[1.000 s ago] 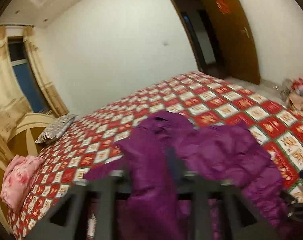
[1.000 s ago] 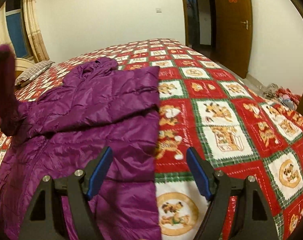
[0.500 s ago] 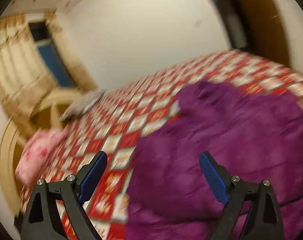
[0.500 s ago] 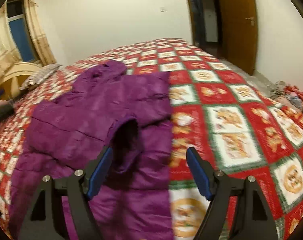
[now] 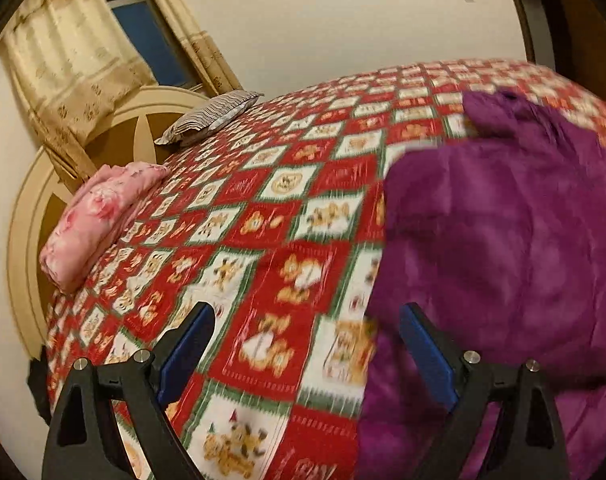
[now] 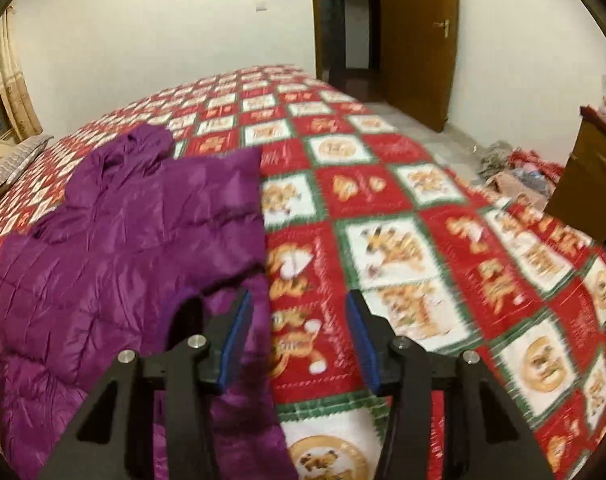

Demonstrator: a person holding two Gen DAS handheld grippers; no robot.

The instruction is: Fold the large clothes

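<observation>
A purple puffer jacket (image 6: 135, 248) lies on the red patterned bed cover (image 6: 383, 200), both sleeves folded across its body, hood (image 6: 143, 148) at the far end. In the left wrist view it (image 5: 503, 240) fills the right side. My left gripper (image 5: 307, 344) is open and empty, over the cover just left of the jacket's edge. My right gripper (image 6: 299, 340) is open and empty, above the jacket's right edge; a sleeve cuff (image 6: 187, 320) lies by its left finger.
A pink folded blanket (image 5: 99, 216) and a striped pillow (image 5: 211, 116) lie by the cream headboard (image 5: 31, 216). A wooden door (image 6: 419, 36), a brown cabinet (image 6: 591, 176) and clothes on the floor (image 6: 511, 168) are on the right.
The left gripper let go of the sleeve, opened and swung left off the jacket. The sleeve now lies across the jacket body. The right gripper shifted slightly right and stays open.
</observation>
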